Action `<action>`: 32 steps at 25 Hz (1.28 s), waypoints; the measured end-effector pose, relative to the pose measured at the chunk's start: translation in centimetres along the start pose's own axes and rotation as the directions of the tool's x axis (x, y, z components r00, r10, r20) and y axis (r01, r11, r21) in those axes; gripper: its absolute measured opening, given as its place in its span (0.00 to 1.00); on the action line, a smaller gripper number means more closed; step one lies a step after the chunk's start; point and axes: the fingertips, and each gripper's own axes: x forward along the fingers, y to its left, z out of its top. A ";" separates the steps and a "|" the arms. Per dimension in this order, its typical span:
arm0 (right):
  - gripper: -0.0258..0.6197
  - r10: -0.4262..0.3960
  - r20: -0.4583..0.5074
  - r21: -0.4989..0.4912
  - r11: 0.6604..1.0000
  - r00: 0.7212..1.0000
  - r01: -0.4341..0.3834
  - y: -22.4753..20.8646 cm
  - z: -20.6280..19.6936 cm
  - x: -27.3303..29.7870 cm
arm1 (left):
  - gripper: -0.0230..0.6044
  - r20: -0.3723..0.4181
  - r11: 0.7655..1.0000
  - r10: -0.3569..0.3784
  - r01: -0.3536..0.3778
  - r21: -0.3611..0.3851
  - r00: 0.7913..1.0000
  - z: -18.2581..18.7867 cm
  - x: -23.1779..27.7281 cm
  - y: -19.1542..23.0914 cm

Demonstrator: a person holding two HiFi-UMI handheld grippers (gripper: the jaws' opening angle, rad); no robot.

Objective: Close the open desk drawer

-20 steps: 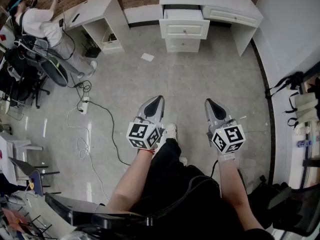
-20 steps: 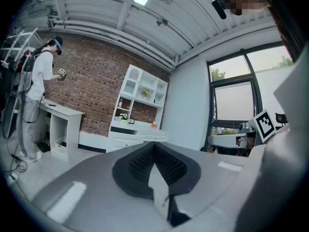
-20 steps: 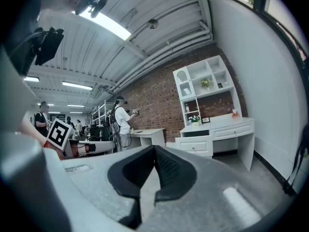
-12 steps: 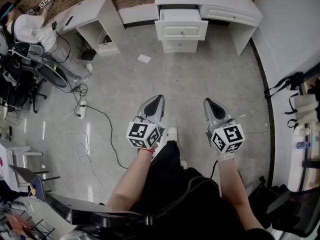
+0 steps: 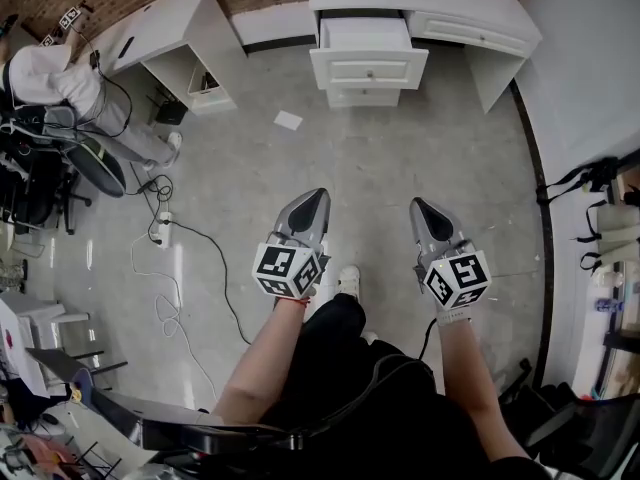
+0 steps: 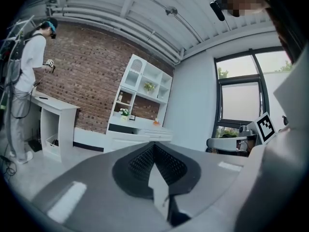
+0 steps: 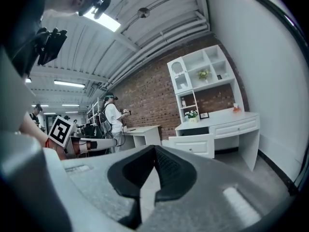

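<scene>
**A:** How far along are we with the task?

**B:** We judge it not yet begun. In the head view a wide grey floor (image 5: 400, 168) fills the middle. The white desk (image 5: 470, 30) stands against the wall at twelve o'clock. Its top drawer (image 5: 368, 66) is pulled out toward us, with the inside showing behind the front panel. All of the closing is left to do. We stand well apart from the desk, so we think we must first walk up to it.

**A:** And what are our grippers doing?

**B:** The left gripper (image 5: 314, 203) sits just below centre toward seven o'clock. The right gripper (image 5: 420, 211) sits toward five o'clock. Both point at twelve o'clock, toward the desk. In the left gripper view the jaws are pressed together at their tips with nothing between them. The right gripper view shows the same, jaws together and empty. Neither gripper touches anything. Past the right gripper's jaws, the open drawer appears at about one o'clock.
</scene>
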 end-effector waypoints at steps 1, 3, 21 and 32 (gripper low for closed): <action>0.04 -0.004 -0.004 0.006 1.000 1.000 0.004 -0.4 0.0 0.7 | 0.04 -0.004 1.000 0.000 0.000 -0.004 1.000 0.1 0.7 0.6; 0.04 -0.015 -0.012 0.011 1.000 1.000 0.015 -1.1 0.1 2.1 | 0.04 -0.011 1.000 -0.005 0.005 -0.011 1.000 0.3 1.9 1.6; 0.04 -0.098 0.002 0.033 0.995 0.995 0.098 -5.7 1.2 9.3 | 0.04 -0.016 0.999 -0.031 0.031 -0.020 0.999 1.7 8.5 7.3; 0.04 -0.079 -0.011 0.061 0.995 0.997 0.080 -9.7 1.0 14.0 | 0.04 -0.040 1.000 -0.018 0.017 -0.023 0.999 1.7 13.4 8.8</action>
